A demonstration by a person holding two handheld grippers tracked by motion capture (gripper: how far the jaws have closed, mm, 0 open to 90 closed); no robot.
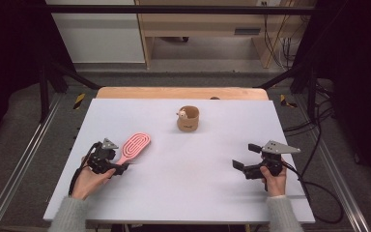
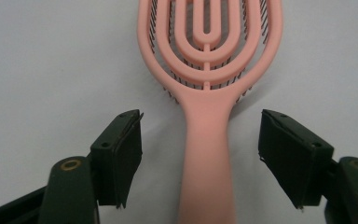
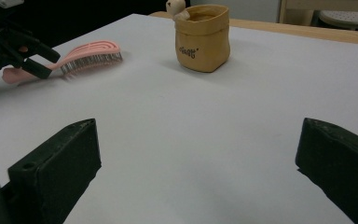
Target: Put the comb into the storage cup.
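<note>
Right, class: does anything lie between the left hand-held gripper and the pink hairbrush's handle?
Nothing visible. The left hand-held gripper already straddles the hairbrush handle, with bare table showing in the gap on each side of it; the pads don't touch yet.

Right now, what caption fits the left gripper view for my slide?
Left gripper open, its jaws either side of the pink hairbrush handle, not touching.

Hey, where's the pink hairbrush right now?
In the high view the pink hairbrush lies flat on the left side of the white table, its handle between the open jaws of the left claw, left of the tan pouch.
</note>
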